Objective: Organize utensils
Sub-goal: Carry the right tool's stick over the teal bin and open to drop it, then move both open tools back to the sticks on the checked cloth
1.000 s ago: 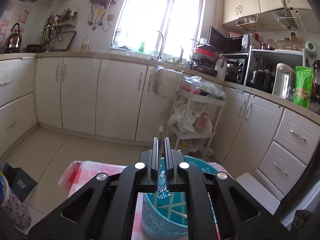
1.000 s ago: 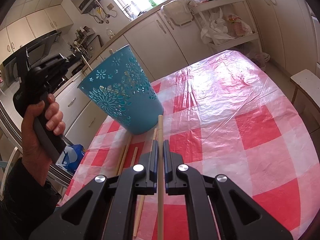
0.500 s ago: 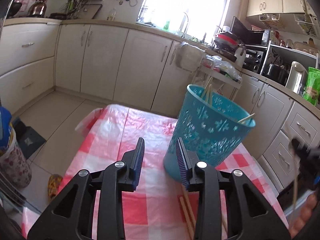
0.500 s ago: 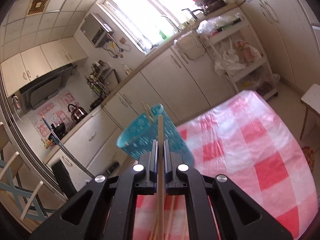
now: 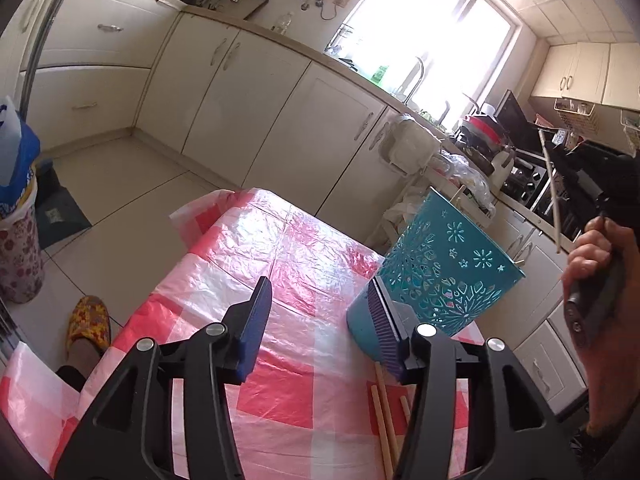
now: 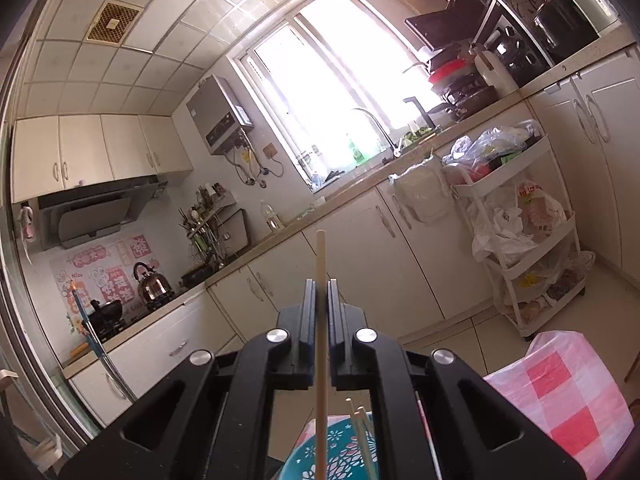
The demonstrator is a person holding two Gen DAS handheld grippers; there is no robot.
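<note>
A teal perforated basket (image 5: pixel 444 276) stands on the red-checked table (image 5: pixel 288 264), with chopstick ends poking over its rim. My left gripper (image 5: pixel 320 312) is open and empty, low over the table just left of the basket. Loose chopsticks (image 5: pixel 386 424) lie on the cloth below the basket. My right gripper (image 6: pixel 321 300) is shut on a chopstick (image 6: pixel 321 320) held upright above the basket (image 6: pixel 340 452), which shows at the bottom edge with chopsticks inside. In the left wrist view that chopstick (image 5: pixel 550 188) is above the basket's right rim.
Kitchen cabinets and counter (image 5: pixel 256 92) run behind the table. A white rolling cart (image 6: pixel 520 240) with bags stands by the counter. A floral bin (image 5: pixel 18 248) and a slippered foot (image 5: pixel 88 320) are left of the table.
My right gripper has lifted the chopstick from the table to above the basket. My left gripper let its chopstick go into the basket, opened and dropped back to the left.
</note>
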